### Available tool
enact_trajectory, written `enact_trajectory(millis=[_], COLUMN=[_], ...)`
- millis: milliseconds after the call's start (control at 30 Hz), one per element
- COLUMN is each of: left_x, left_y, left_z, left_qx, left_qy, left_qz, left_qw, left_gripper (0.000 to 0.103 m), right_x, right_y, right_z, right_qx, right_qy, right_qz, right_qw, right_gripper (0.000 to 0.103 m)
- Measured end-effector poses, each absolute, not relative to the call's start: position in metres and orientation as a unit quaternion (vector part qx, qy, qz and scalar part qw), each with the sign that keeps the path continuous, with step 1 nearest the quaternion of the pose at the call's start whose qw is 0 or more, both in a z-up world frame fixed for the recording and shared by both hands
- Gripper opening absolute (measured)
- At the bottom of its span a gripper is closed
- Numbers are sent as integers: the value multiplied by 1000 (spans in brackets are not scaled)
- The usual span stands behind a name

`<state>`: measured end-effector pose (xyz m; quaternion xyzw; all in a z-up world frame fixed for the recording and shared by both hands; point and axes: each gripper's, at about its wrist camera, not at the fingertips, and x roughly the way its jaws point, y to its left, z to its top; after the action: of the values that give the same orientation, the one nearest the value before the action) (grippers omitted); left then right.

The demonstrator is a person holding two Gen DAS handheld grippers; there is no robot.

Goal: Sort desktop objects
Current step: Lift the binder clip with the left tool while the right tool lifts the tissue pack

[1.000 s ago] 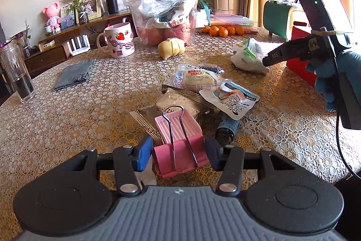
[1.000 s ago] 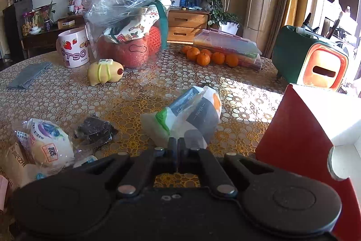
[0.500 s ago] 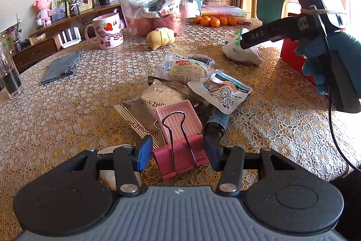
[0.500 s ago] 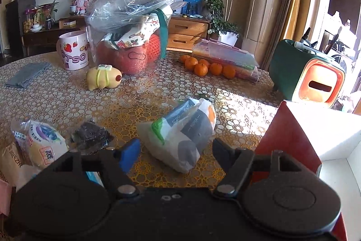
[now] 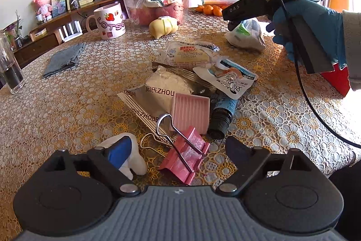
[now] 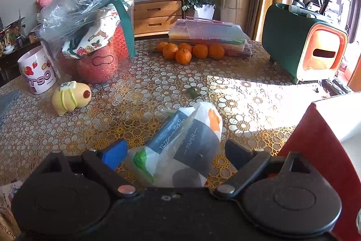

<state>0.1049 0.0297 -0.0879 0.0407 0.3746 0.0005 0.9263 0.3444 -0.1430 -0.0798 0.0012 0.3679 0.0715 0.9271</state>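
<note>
Dropped pink clip point(image 5: 183, 159) lies on lace tablecloth point(image 5: 282, 128) (both tools released).

Two grippers showing: left gripper point(image 5: 178, 148), right gripper point(image 6: 176, 153). One pink binder clip point(image 5: 186, 157) lying near table's point(image 5: 67, 105) near edge. Four snack packets point(image 5: 189, 55) sitting mid-table. One tissue pack point(image 6: 180, 146). One mug point(image 5: 109, 20). Five oranges point(image 6: 183, 55) clustering toward far edge. One pink tray point(image 5: 190, 112).

Binder clip point(image 5: 185, 157) before tray point(image 5: 189, 112) (touching).
</note>
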Motion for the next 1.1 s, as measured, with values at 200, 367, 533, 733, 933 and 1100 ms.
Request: enact_trajectory(millis=[200, 367, 533, 733, 933, 1100], left_x=[102, 99, 102, 104, 103, 101], left_y=[20, 14, 20, 27, 28, 29], left_z=[-91, -95, -95, -94, -93, -90], left_qx=[65, 84, 61, 46, 36, 23], left_qy=[382, 386, 392, 391, 392, 394], left_qz=[-17, -31, -30, -30, -32, -35], left_qw=[922, 918, 917, 919, 919, 918], left_gripper=[90, 62, 60, 39, 33, 32], right_x=[348, 345, 346, 342, 337, 325], right_y=[-141, -148, -153, -156, -161, -166], right_z=[-88, -96, -96, -94, -88, -82], right_qx=[6, 42, 67, 66, 61, 56], right_qy=[384, 401, 405, 398, 391, 387], right_qz=[80, 101, 113, 113, 109, 111], right_qw=[920, 910, 905, 908, 912, 914], right_gripper=[93, 83, 73, 62, 52, 47])
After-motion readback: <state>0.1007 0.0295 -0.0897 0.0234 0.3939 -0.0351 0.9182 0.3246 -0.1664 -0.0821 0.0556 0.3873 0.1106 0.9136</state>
